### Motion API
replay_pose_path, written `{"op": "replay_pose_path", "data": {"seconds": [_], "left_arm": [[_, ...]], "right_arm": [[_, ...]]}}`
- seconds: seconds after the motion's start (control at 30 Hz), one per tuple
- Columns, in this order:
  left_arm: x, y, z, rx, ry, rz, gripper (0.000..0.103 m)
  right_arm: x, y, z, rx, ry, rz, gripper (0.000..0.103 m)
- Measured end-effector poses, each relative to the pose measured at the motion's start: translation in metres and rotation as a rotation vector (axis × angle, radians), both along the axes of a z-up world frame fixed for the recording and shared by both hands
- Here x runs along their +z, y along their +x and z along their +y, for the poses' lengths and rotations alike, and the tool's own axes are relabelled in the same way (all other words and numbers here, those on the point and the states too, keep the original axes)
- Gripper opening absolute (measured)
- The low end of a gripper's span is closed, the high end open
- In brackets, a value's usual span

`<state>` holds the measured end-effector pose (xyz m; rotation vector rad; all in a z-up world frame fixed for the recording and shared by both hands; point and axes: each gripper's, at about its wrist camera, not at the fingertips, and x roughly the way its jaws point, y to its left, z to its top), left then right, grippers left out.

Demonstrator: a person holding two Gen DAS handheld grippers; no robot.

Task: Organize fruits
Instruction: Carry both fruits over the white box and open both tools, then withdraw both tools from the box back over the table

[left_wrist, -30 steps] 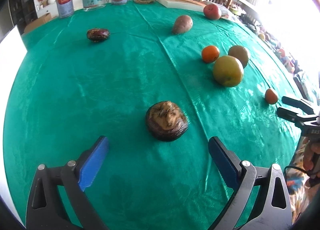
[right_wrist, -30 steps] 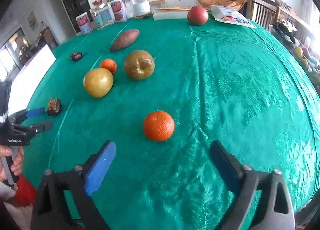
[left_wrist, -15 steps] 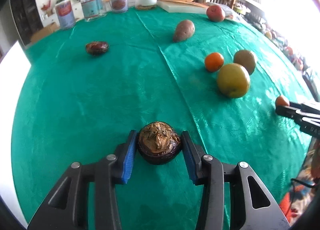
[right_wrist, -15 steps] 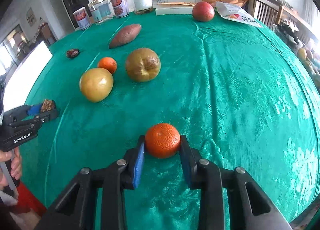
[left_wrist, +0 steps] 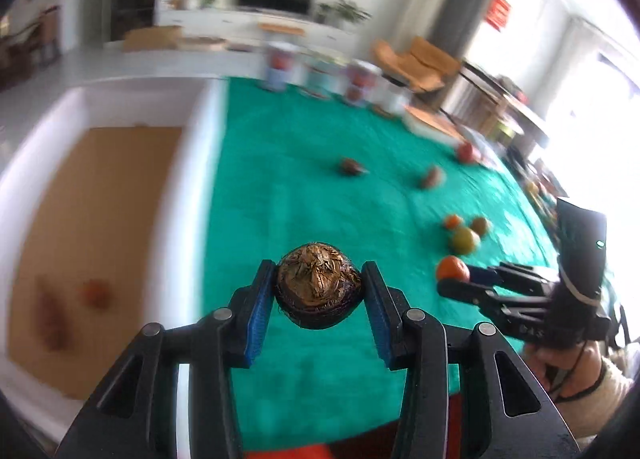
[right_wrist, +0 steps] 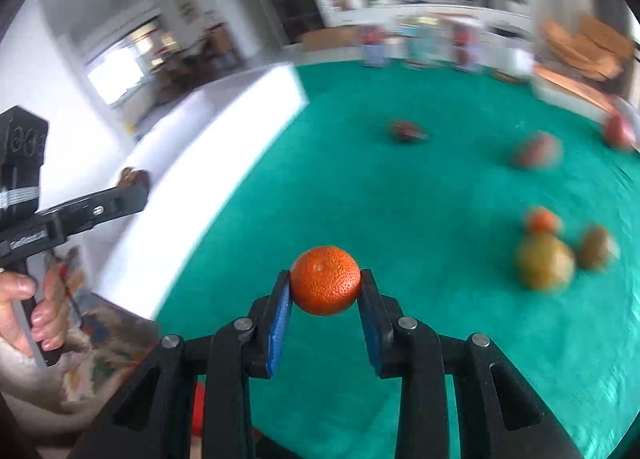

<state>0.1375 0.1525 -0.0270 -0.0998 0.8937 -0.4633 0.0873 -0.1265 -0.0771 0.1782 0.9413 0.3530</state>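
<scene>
My left gripper (left_wrist: 319, 291) is shut on a dark brown wrinkled fruit (left_wrist: 318, 285) and holds it above the green table's left edge, beside a white box (left_wrist: 188, 187) with a brown floor. My right gripper (right_wrist: 325, 293) is shut on an orange (right_wrist: 325, 280), lifted over the green cloth. In the left wrist view the right gripper (left_wrist: 460, 279) with its orange (left_wrist: 452, 268) shows at the right. In the right wrist view the left gripper (right_wrist: 134, 189) with the brown fruit (right_wrist: 134, 178) shows over the white box (right_wrist: 224, 139).
Two blurred fruits (left_wrist: 94, 293) lie inside the box. On the green table (left_wrist: 320, 187) are a yellow-green fruit (right_wrist: 544, 263), a small orange (right_wrist: 542, 219), a brown pear-like fruit (right_wrist: 596, 247), a sweet potato (right_wrist: 536, 149), a dark fruit (right_wrist: 406, 129) and a red apple (right_wrist: 618, 131). Jars (left_wrist: 360, 83) stand at the far edge.
Both grippers closed on their fruits, lifted them off the table and swung left toward the white box. The views are now blurred by motion.
</scene>
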Motion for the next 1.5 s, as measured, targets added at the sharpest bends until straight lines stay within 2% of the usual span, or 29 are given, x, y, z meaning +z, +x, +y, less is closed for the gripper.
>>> {"op": "replay_pose_path", "data": {"seconds": [0.1, 0.2, 0.27, 0.37, 0.47, 0.53, 0.63, 0.73, 0.8, 0.9, 0.93, 1.0, 1.13, 1.23, 1.27, 1.3, 1.33, 1.37, 1.4, 1.43, 1.5], "left_arm": [[-0.005, 0.006, 0.07, 0.17, 0.057, 0.015, 0.045], [-0.028, 0.011, 0.119, 0.281, 0.088, 0.091, 0.045], [-0.046, 0.011, 0.136, 0.316, 0.106, 0.14, 0.045], [-0.062, 0.008, 0.144, 0.333, 0.121, 0.181, 0.045], [-0.068, 0.006, 0.146, 0.347, 0.164, 0.177, 0.046], [-0.068, 0.007, 0.147, 0.363, 0.17, 0.176, 0.053], [-0.064, 0.007, 0.148, 0.392, 0.163, 0.161, 0.066], [-0.052, 0.007, 0.151, 0.416, 0.137, 0.124, 0.073], [-0.037, 0.005, 0.145, 0.419, 0.116, 0.076, 0.08], [-0.014, 0.0, 0.12, 0.383, 0.088, -0.002, 0.087], [-0.009, 0.0, 0.109, 0.357, 0.074, -0.021, 0.089], [-0.004, -0.004, 0.082, 0.283, 0.051, -0.044, 0.091], [-0.007, -0.007, 0.019, 0.111, 0.028, -0.045, 0.091], [-0.012, -0.005, -0.02, 0.024, 0.04, -0.036, 0.092], [-0.013, -0.006, -0.032, 0.003, 0.045, -0.038, 0.093], [-0.015, -0.005, -0.043, -0.015, 0.053, -0.042, 0.095], [-0.018, -0.005, -0.054, -0.03, 0.063, -0.048, 0.095], [-0.021, -0.006, -0.065, -0.043, 0.074, -0.056, 0.095], [-0.025, -0.005, -0.075, -0.053, 0.083, -0.064, 0.095], [-0.031, -0.003, -0.086, -0.058, 0.094, -0.075, 0.095], [-0.046, -0.006, -0.1, -0.062, 0.126, -0.089, 0.095]], "right_arm": [[0.02, 0.028, 0.08, 0.172, 0.049, -0.022, 0.032], [0.031, 0.05, 0.155, 0.332, 0.07, -0.012, 0.033], [0.03, 0.057, 0.193, 0.404, 0.058, 0.001, 0.033], [0.015, 0.068, 0.237, 0.467, -0.027, 0.034, 0.033], [0.002, 0.071, 0.258, 0.501, -0.099, 0.052, 0.034], [-0.003, 0.072, 0.266, 0.506, -0.138, 0.042, 0.041], [0.0, 0.075, 0.264, 0.49, -0.142, 0.027, 0.043], [0.012, 0.077, 0.26, 0.47, -0.116, -0.003, 0.046], [0.029, 0.073, 0.245, 0.447, -0.09, -0.052, 0.05], [0.05, 0.061, 0.218, 0.399, -0.093, -0.131, 0.067], [0.053, 0.055, 0.207, 0.385, -0.102, -0.154, 0.071], [0.052, 0.04, 0.179, 0.346, -0.156, -0.196, 0.072], [0.041, 0.011, 0.102, 0.264, -0.452, -0.224, 0.072], [0.051, -0.013, 0.019, 0.183, -0.768, -0.147, 0.073], [0.06, -0.022, -0.011, 0.131, -0.89, -0.12, 0.076], [0.071, -0.032, -0.043, 0.044, -1.041, -0.098, 0.092], [0.08, -0.041, -0.069, -0.037, -1.167, -0.08, 0.103], [0.086, -0.051, -0.098, -0.122, -1.287, -0.056, 0.103], [0.091, -0.059, -0.117, -0.169, -1.335, -0.031, 0.103], [0.09, -0.068, -0.133, -0.207, -1.342, -0.008, 0.103], [0.077, -0.082, -0.157, -0.261, -1.181, 0.009, 0.103]]}}
